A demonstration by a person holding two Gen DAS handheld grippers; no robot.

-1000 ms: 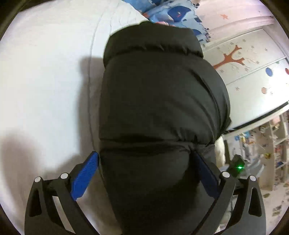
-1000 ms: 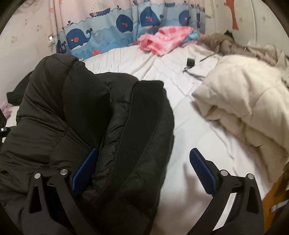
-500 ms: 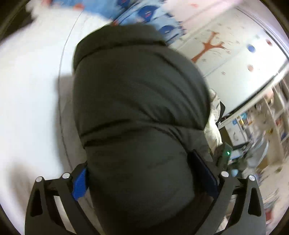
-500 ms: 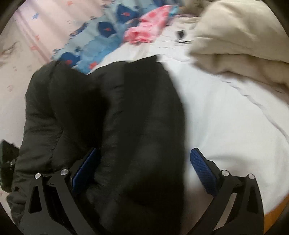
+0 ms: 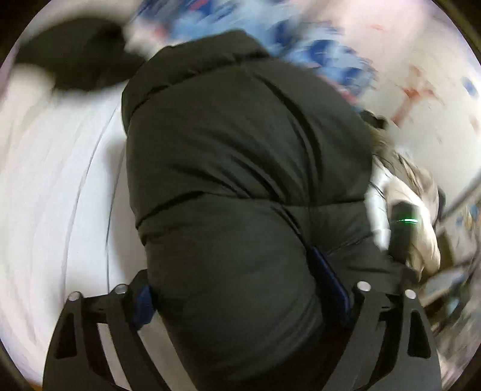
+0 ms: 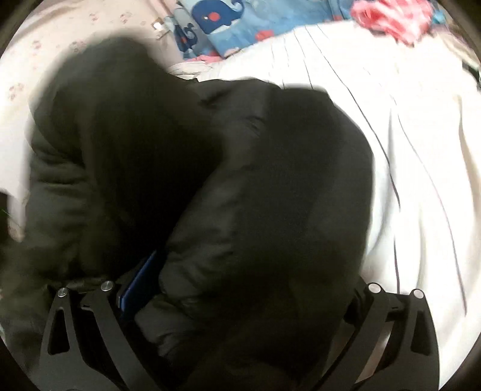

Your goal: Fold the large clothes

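the black puffer jacket [image 5: 240, 186] is lying bunched on the white striped bed sheet [image 5: 60, 195], and it is filling the middle of both views. the left gripper [image 5: 240, 296] is reaching over one padded end of it, with the bulk of the jacket bulging between the two fingers. its jaws are closing, and the blue pads [image 5: 329, 279] are sitting against the fabric on both sides, so it is gripping that thick roll of jacket.

the right gripper [image 6: 240, 285] is standing on another part of the same jacket. its jaws are standing wide and a fat fold is wedged between them. one blue pad [image 6: 136, 285] is showing against the fabric on the left side; the other finger is buried behind the fold, so i cannot tell whether this gripper is actually squeezing or just straddling the cloth.

only the left wrist view is showing the far edge of the bed: a cream-coloured garment [image 5: 415, 210] with a fur trim just beside the jacket, a dark device with a green light [image 5: 405, 221] in front of it, a pale wall with a red tree design [image 5: 418, 93], and a second dark piece of cloth [image 5: 75, 57] at the top left, well apart from the gripper. this view is badly blurred.

only the right wrist view is showing the blue whale-print curtain [image 6: 240, 24] along the head of the bed, and a pink cloth [image 6: 393, 18] lying on the sheet at the top right, well apart from the jacket.
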